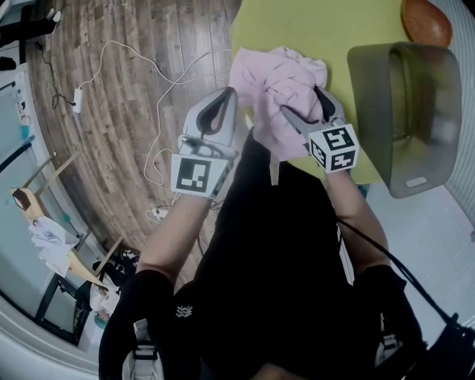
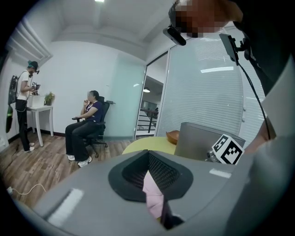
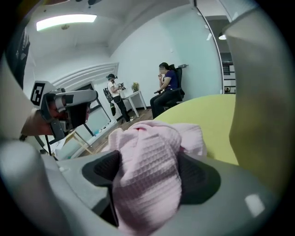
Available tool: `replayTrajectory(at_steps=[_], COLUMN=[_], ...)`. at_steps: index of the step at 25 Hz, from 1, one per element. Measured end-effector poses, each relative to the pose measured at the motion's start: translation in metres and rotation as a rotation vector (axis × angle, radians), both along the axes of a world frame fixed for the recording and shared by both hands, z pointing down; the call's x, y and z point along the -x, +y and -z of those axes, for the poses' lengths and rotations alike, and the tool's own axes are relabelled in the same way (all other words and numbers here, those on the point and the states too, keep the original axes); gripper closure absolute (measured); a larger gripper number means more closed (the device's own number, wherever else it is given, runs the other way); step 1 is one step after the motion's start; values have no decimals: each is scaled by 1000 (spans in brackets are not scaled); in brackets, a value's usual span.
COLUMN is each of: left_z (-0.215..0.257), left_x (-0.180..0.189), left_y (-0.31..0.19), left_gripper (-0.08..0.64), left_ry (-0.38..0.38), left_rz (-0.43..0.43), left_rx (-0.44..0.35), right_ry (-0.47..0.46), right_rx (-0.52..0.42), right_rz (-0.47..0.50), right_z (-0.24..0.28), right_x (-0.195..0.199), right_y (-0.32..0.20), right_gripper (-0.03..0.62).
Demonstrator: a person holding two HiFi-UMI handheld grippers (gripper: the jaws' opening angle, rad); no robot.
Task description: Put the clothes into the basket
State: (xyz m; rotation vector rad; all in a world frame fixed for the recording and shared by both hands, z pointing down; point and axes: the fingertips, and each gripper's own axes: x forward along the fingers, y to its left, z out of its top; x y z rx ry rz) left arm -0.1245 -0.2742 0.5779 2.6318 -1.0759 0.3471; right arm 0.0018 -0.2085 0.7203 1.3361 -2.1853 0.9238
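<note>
A pink waffle-knit garment (image 1: 278,82) hangs bunched between both grippers over the near edge of the yellow table (image 1: 319,30). My left gripper (image 1: 226,100) is at its left side, shut on a fold of the pink cloth (image 2: 153,193). My right gripper (image 1: 304,110) is at its right side. Its jaws stand wide apart, with a thick wad of the garment (image 3: 147,166) lying loosely between them. The grey basket (image 1: 415,148) stands to the right of the garment, at the table's right side, and nothing shows inside it.
A brown bowl (image 1: 427,21) sits at the table's far right corner. White cables (image 1: 159,96) trail over the wooden floor on the left. A person sits on an office chair (image 2: 85,126) and another stands by a small white table (image 2: 39,110).
</note>
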Motion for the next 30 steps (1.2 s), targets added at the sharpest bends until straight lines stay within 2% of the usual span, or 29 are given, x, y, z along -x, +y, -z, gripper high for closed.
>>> replayTrajectory(at_steps=[3, 7, 10, 15, 20, 26, 30], left_z=[-2, 7, 18, 45, 63, 87, 100], left_x=[7, 9, 3, -8, -8, -5, -3], left_y=[0, -2, -3, -2, -1, 8, 13], left_gripper=[554, 554, 554, 554, 554, 554, 554], left_ry=[-31, -38, -19, 16, -11, 16, 17], left_rz=[25, 47, 48, 27, 24, 9, 5], left_rx=[18, 27, 11, -32, -24, -94, -107], right_ry=[-63, -62, -51, -81, -81, -79, -102], right_rx=[39, 58, 35, 6, -32, -109, -140], right_rz=[32, 58, 60, 63, 89, 93, 69], right_z=[-4, 5, 17, 47, 75, 114, 146], right_x=[5, 1, -4, 1, 8, 13, 10], right_y=[2, 4, 5, 8, 8, 14, 13], right_gripper=[244, 340, 487, 542, 549, 552, 552])
